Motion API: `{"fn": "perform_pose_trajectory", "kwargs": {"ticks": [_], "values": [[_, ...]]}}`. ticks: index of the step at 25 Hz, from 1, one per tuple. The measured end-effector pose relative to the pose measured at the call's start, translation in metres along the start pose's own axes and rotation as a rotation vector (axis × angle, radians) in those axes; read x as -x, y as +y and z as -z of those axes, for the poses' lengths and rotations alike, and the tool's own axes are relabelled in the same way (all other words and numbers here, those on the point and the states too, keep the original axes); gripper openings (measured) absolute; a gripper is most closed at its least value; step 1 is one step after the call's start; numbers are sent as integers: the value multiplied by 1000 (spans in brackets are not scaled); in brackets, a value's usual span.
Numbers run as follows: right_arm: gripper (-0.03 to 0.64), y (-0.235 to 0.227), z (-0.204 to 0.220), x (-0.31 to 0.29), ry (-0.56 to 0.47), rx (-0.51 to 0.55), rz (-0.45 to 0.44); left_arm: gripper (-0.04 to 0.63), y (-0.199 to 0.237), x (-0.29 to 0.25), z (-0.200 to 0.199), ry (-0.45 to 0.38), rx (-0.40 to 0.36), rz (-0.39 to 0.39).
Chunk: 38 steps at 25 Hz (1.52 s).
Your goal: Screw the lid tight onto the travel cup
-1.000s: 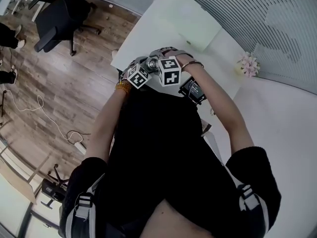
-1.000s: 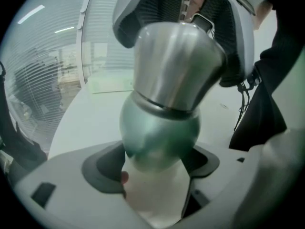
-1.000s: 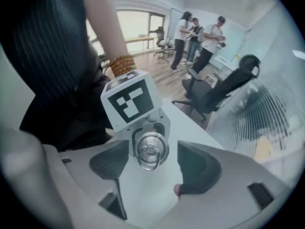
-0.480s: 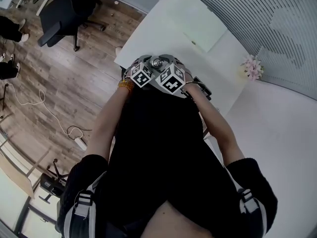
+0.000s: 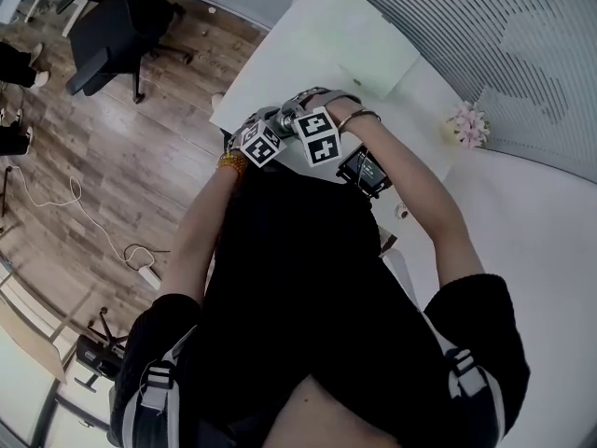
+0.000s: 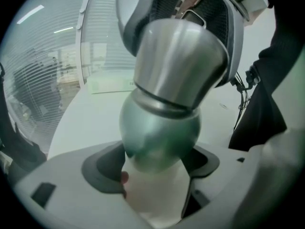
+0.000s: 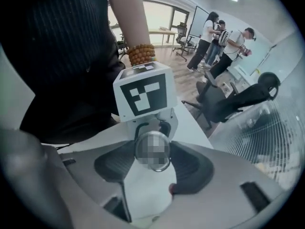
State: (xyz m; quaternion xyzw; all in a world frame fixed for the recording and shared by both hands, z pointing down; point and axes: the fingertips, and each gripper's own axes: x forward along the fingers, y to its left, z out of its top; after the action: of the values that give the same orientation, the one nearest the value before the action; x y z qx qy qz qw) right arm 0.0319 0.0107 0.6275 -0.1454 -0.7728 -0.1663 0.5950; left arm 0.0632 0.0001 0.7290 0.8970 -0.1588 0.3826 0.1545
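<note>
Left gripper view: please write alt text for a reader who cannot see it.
The left gripper clamps the lower body of a steel travel cup that fills the picture's middle. From above, the right gripper, whose jaws have just been closing, grips its lid; a white table lies behind.

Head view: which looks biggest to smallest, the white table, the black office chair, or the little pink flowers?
1. white table
2. black office chair, though it sits lower, farther from the camera
3. pink flowers

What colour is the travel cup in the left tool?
The travel cup is silver metal, clearest in the left gripper view.
</note>
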Motion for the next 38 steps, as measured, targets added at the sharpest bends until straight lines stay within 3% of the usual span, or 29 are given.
{"fn": "perform_pose_trajectory", "kwargs": {"ticks": [1,3,5,7,9,11,13,16,20,22,27,30,32,33,36,38], "values": [[239,0,1,0,-10,-7,11,368,0,0,0,2,1,-1],[253,-2,6,5,-76,-126,55,368,0,-1,-1,4,2,-4],[295,-9,10,18,-192,-373,106,368,1,-2,-3,0,2,-6],[295,-19,13,31,-299,-670,169,368,2,-2,-4,-4,2,-6],[285,-22,16,34,-340,-900,219,368,2,-1,-3,-8,5,-7],[282,-18,13,30,-345,-1027,240,368,1,0,-3,-9,7,-8],[275,-17,10,23,-323,-1083,265,368,0,1,-2,-9,8,-10],[250,-19,12,17,-286,-1095,308,368,0,1,-2,-7,7,-11],[250,-20,12,14,-270,-993,249,368,1,0,-2,-4,6,-12],[249,-20,8,13,-249,-859,199,368,1,0,-2,-3,4,-9],[250,-11,-1,8,-119,-386,25,368,0,2,-1,4,-1,-1],[250,-6,-1,6,-58,-230,-38,368,-1,2,-1,5,-1,-2],[252,-10,1,6,-75,-246,-25,368,3,0,-2,4,-2,-9],[256,-14,0,8,-113,-303,-2,368,5,0,-1,5,-2,-12],[304,-15,-13,22,-296,-614,93,368,-7,-2,6,11,9,0],[298,-18,-11,32,-340,-787,193,368,-9,-2,1,3,11,2]]}}
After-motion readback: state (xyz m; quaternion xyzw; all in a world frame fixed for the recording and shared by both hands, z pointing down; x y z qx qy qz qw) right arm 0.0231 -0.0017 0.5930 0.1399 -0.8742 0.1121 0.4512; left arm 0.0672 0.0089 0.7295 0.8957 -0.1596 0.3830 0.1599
